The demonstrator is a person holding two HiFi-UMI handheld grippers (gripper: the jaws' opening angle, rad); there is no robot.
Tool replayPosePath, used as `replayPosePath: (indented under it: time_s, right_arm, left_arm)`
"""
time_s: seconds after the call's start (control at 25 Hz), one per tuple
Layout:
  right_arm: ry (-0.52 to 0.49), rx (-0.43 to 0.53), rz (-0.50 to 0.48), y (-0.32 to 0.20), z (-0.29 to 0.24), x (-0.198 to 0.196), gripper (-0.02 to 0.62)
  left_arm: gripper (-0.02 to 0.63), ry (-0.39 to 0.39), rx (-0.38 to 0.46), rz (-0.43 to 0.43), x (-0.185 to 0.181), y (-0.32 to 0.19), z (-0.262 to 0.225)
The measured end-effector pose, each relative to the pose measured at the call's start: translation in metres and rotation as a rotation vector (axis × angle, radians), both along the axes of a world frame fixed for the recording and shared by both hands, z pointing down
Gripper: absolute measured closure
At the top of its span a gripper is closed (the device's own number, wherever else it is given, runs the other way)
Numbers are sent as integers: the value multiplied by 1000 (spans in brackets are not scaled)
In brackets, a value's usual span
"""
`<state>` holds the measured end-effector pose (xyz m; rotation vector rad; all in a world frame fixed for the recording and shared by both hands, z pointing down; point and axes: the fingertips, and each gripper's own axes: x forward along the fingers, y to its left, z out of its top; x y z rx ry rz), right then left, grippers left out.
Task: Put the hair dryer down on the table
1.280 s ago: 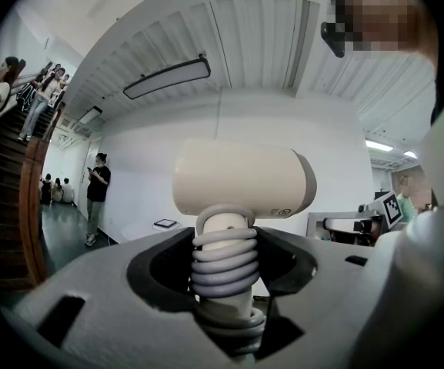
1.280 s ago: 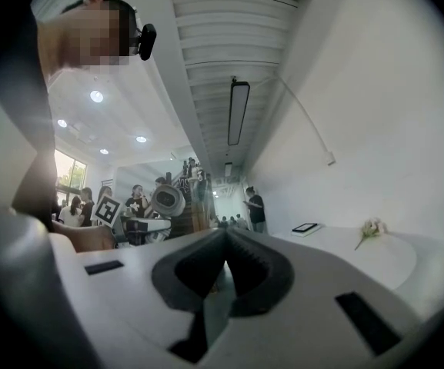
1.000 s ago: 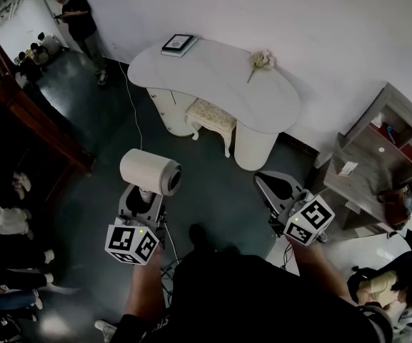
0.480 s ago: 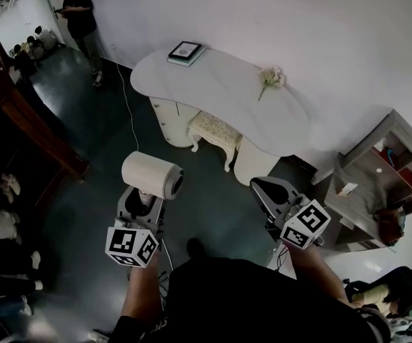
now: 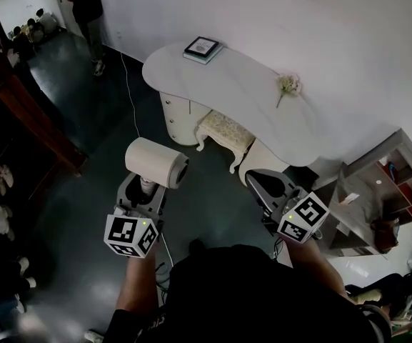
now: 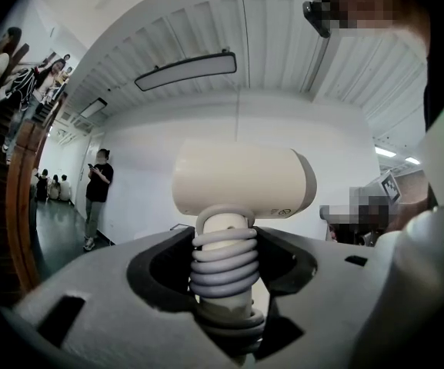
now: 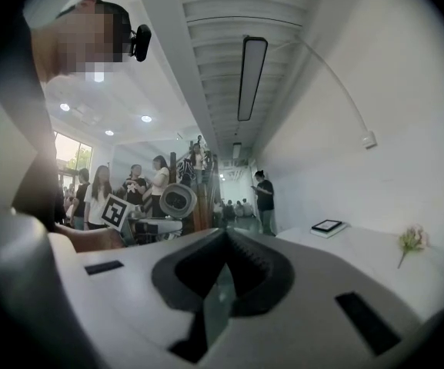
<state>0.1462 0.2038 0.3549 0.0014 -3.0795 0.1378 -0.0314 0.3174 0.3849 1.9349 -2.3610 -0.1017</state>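
The hair dryer [image 5: 156, 163] is not yet down.
Your left gripper [image 5: 144, 189] clamps it by the handle, well short of the table [image 5: 241, 84]; your right gripper [image 5: 266, 186] is closed on nothing.

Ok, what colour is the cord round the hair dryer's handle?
Light grey cord on a cream hair dryer; the left gripper view shows it best.

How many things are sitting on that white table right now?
2: a book at the table's left end and a flower toward its right, near the wall. Nothing else shows on it.
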Motion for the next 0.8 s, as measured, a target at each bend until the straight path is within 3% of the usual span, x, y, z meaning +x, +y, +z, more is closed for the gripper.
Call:
replayPosePath:
  time_s: [0.48,0.8]
  right_arm:
    - [40,-34,-35,-11,30,-73,589]
    - [15,-79,-51,-78,42,-121,589]
  left_arm:
    - [371,46,-8,-62,-68,9,32]
    - [371,64,-38,-92,-114,-46,38]
